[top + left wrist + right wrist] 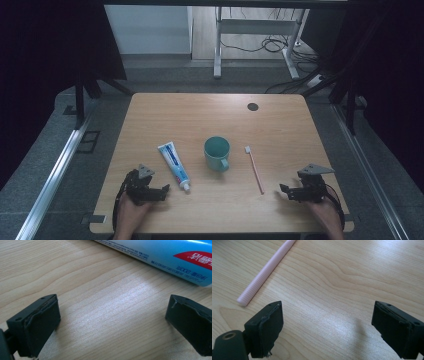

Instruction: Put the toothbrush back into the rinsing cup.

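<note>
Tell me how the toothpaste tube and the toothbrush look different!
The toothpaste tube is wide, flat and blue and white with print on it; the toothbrush is thin, plain and pink. The toothpaste tube lies left of the green cup, near the left gripper; the toothbrush lies right of it, near the right gripper. The toothpaste tube ends in a white cap, the toothbrush in a white head. Both lie flat on the table, untouched.

A blue-and-white toothpaste tube (174, 165) lies flat on the surface, cap toward the near edge. A slim pink toothbrush (254, 169) lies flat, well apart from it.
</note>
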Motion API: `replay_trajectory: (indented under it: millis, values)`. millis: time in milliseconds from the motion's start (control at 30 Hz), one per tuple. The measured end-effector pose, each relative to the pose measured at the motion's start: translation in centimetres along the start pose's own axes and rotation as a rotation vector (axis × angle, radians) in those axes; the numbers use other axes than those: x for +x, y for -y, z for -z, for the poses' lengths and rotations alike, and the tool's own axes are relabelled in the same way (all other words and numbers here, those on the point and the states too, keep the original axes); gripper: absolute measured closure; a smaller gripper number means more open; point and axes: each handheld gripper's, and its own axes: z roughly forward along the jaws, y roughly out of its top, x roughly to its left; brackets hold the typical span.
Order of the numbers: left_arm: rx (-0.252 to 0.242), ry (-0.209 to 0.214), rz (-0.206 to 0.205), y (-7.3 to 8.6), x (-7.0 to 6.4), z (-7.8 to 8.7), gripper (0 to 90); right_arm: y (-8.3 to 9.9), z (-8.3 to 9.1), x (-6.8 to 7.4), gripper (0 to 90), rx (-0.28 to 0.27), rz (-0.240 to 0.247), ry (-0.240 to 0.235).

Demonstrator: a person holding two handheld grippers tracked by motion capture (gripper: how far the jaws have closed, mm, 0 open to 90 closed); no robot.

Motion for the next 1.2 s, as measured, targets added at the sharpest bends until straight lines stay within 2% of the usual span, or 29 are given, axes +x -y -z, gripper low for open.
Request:
replay_trajectory:
  millis: [233,467,600,767,833,867,900,967,1000,1033,1067,1100,1167,1200]
  values:
    - [0.0,-0.001,0.002,0.0,0.0,0.0,0.0,-0.5,0.1,0.0,12.6,0.015,-0.008,-0.004]
    - [0.0,0.0,0.001,0.0,0.0,0.0,0.0,-0.9,-0.1,0.2,12.9,0.053,-0.009,-0.015]
    - [0.0,-0.002,0.006,0.0,0.0,0.0,0.0,-1.3,-0.4,0.4,12.9,0.08,-0.005,-0.056]
    - [0.0,-0.002,0.007,0.0,-0.1,0.0,0.0,-1.9,-0.6,0.7,13.8,0.108,0.014,-0.06]
    - [-0.002,-0.003,0.01,0.0,-0.1,0.0,0.0,-2.4,-0.6,1.1,20.8,0.133,0.031,-0.054]
    - [-0.002,-0.003,0.01,0.0,-0.1,0.0,0.0,-2.4,-0.6,1.1,20.8,0.133,0.031,-0.054]
    - [-0.002,-0.003,0.01,0.0,-0.1,0.0,0.0,-2.8,-0.6,1.3,29.6,0.148,0.033,-0.064]
    - [-0.002,-0.003,0.01,0.0,-0.1,0.0,0.0,-3.1,-0.7,1.5,38.5,0.163,0.041,-0.075]
    - [-0.002,-0.003,0.01,0.0,-0.1,0.0,0.0,-3.1,-0.7,1.5,38.5,0.163,0.041,-0.075]
    - [-0.002,-0.003,0.01,0.0,-0.1,0.0,0.0,-3.5,-0.9,1.6,45.8,0.176,0.054,-0.082]
    - [-0.002,-0.003,0.01,0.0,-0.1,0.0,0.0,-3.5,-0.9,1.6,45.8,0.176,0.054,-0.082]
    - [-0.002,-0.003,0.011,0.0,-0.1,0.0,0.0,-3.9,-1.0,1.7,54.1,0.18,0.07,-0.093]
    - [-0.001,-0.003,0.011,0.0,-0.1,0.0,0.0,-4.2,-1.1,1.8,60.1,0.19,0.075,-0.109]
    - [-0.001,-0.003,0.011,0.0,-0.1,0.0,0.0,-4.2,-1.1,1.8,60.1,0.19,0.075,-0.109]
